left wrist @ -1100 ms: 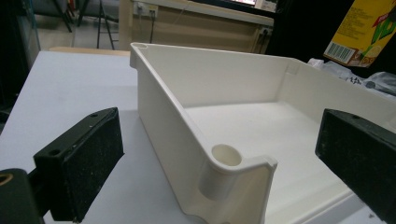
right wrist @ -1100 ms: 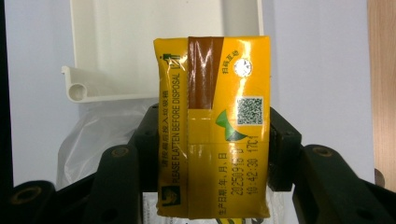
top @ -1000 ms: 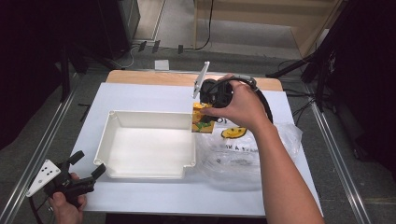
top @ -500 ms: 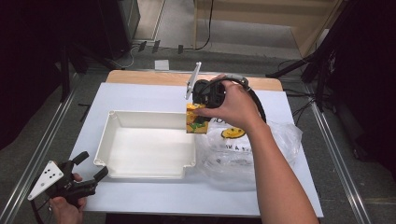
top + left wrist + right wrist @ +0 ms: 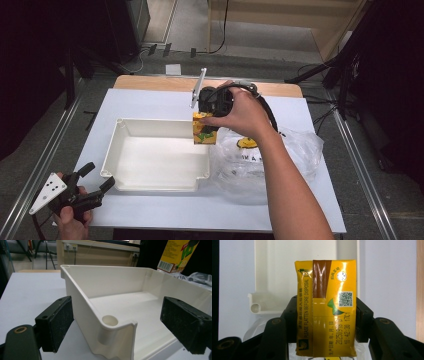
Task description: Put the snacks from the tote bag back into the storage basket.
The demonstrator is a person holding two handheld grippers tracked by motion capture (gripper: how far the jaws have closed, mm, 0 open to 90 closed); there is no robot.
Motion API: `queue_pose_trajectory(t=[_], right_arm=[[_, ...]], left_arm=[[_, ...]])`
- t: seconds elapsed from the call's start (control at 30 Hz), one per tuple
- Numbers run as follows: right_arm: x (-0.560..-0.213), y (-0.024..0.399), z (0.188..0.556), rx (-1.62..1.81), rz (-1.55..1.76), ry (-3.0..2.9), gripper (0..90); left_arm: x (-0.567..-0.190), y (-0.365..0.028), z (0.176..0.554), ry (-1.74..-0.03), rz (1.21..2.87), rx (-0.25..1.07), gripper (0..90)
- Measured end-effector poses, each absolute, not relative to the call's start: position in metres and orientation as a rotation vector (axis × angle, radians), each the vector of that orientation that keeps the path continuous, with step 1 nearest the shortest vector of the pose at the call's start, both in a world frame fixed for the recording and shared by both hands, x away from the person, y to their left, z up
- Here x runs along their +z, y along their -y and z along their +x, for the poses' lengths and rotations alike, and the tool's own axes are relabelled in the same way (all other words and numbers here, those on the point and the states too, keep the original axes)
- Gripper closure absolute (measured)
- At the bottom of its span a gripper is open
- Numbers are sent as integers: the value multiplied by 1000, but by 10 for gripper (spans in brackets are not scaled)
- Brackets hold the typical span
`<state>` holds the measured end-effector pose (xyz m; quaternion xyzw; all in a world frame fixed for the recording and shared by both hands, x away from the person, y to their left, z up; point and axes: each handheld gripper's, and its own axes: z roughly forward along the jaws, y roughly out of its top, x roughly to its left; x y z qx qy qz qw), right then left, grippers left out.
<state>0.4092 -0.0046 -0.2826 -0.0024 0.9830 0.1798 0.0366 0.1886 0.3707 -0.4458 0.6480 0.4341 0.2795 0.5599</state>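
Yellow drink carton [image 5: 326,307] clamped between the two black jaws of the right gripper [image 5: 325,315], pads pressing both narrow sides, carton end facing the camera. In the high view the right gripper [image 5: 206,119] holds the carton [image 5: 204,131] upright over the right-hand wall of the white plastic tray [image 5: 150,185], right at the tray's far right corner, with the clear plastic bag [image 5: 295,155] just beside it on the white table [image 5: 150,102]. Whether the carton's bottom touches the rim, cannot tell.

Readable text on carton in the right gripper view: "PLEASE FLATTEN BEFORE DISPOSAL", a date stamp "2025", "10:42:30", "17C1", a QR code, Chinese characters, a brown strip down the middle. Left gripper view shows a barcode on the carton [image 5: 175,255] side. Bag carries black print, too blurred to read.

Left gripper [image 5: 95,187] sits at the tray's near left corner, jaws wide apart, nothing between the pads; the tray [image 5: 110,322] corner lies ahead of them.
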Motion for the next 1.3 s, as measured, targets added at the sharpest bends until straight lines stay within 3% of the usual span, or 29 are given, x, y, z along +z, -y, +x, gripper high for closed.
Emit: queue_pose_trajectory(t=[0.07, 0.1, 1.3], right_arm=[[-283, 3, 409, 551, -4, -3020, 527], [-284, 0, 409, 550, -15, -3022, 527], [-298, -35, 405, 535, -82, -3048, 526]], left_arm=[[-446, -369, 188, -1034, 1533, 680, 92], [-446, -366, 189, -1032, 1552, 689, 23], [-446, -364, 190, -1037, 1563, 675, 66]])
